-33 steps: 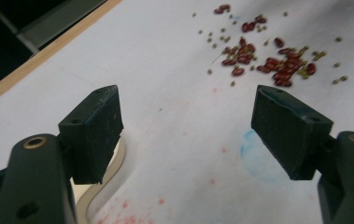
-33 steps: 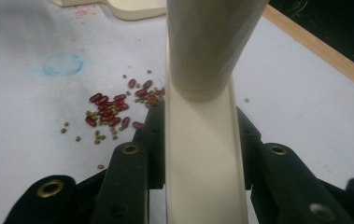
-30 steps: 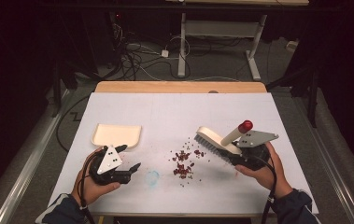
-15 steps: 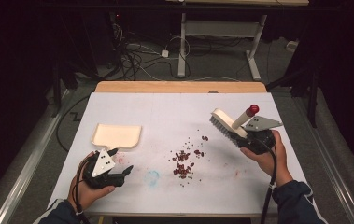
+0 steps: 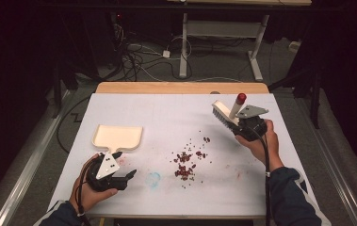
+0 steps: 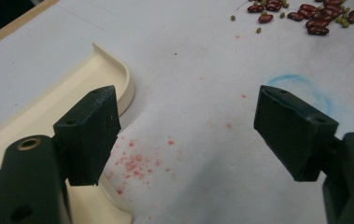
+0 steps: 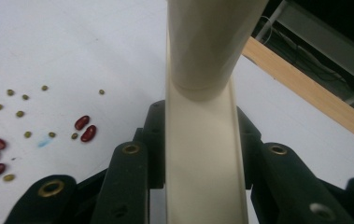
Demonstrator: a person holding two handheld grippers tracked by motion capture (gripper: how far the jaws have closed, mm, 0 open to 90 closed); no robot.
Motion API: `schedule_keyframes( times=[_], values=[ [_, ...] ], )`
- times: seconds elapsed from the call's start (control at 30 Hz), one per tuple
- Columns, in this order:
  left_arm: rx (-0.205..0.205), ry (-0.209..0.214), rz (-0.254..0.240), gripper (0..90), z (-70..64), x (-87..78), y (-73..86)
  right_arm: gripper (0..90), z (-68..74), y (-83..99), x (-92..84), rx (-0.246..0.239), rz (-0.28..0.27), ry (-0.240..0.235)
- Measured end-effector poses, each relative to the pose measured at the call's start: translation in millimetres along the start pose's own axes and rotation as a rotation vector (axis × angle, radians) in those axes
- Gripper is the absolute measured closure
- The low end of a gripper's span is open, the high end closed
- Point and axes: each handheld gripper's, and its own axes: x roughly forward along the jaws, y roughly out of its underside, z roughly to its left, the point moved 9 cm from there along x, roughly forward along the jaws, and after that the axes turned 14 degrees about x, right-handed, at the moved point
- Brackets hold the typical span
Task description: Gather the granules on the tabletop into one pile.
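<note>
right gripper (image 5: pixel 239 123) clamps brush (image 5: pixel 223 114), swung out right of beans (image 5: pixel 188 162) | left gripper (image 5: pixel 128 177) wide, empty, beside dustpan (image 5: pixel 117 137) | next: grab dustpan, sweep

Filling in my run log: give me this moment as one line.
left gripper: open, beside dustpan | right gripper: shut on brush, raised | beans: scattered mid-table, unswept
</note>
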Motion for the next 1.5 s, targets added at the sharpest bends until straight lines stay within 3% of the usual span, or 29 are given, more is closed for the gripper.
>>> schedule_keyframes(
  times=[0.17, 0.33, 0.43, 0.57, 0.7, 0.87, 1.1, 1.23, 1.5],
  values=[
    [0.017, 0.004, 0.003, 22.0, 0.5, 3.6, -0.7, 67.9, -0.2, -0.9, 14.3, -0.013, 0.02, 0.036],
    [0.02, 0.006, 0.002, 21.8, -0.3, 1.5, -0.4, 67.9, 3.2, -2.9, 28.2, -0.055, 0.034, 0.066],
    [0.023, 0.007, -0.008, 21.7, -0.3, 0.4, -1.7, 67.9, 5.8, -1.3, 36.6, -0.087, 0.053, 0.116],
    [0.031, 0.013, -0.008, 21.7, -0.8, 2.9, -3.3, 67.9, 16.8, 2.6, 45.7, -0.087, 0.068, 0.096],
    [0.043, 0.026, -0.007, 21.7, -3.7, 3.4, -4.0, 67.9, 31.4, 5.0, 49.8, -0.134, 0.074, 0.092],
    [0.046, 0.024, -0.019, 21.5, -4.2, 0.3, -5.3, 67.7, 50.1, 10.4, 49.8, -0.168, 0.076, 0.071],
    [0.05, 0.027, -0.022, 21.5, -4.9, -0.6, -5.8, 67.6, 91.7, 14.3, 38.6, -0.205, 0.026, -0.07],
    [0.057, 0.032, -0.021, 21.5, -6.3, -1.1, -5.5, 67.3, 110.4, 18.6, 34.7, -0.237, 0.032, -0.112],
    [0.064, 0.042, -0.013, 21.5, -7.8, -0.5, -4.6, 67.3, 133.4, 23.3, 21.8, -0.279, 0.018, -0.178]
  ],
)
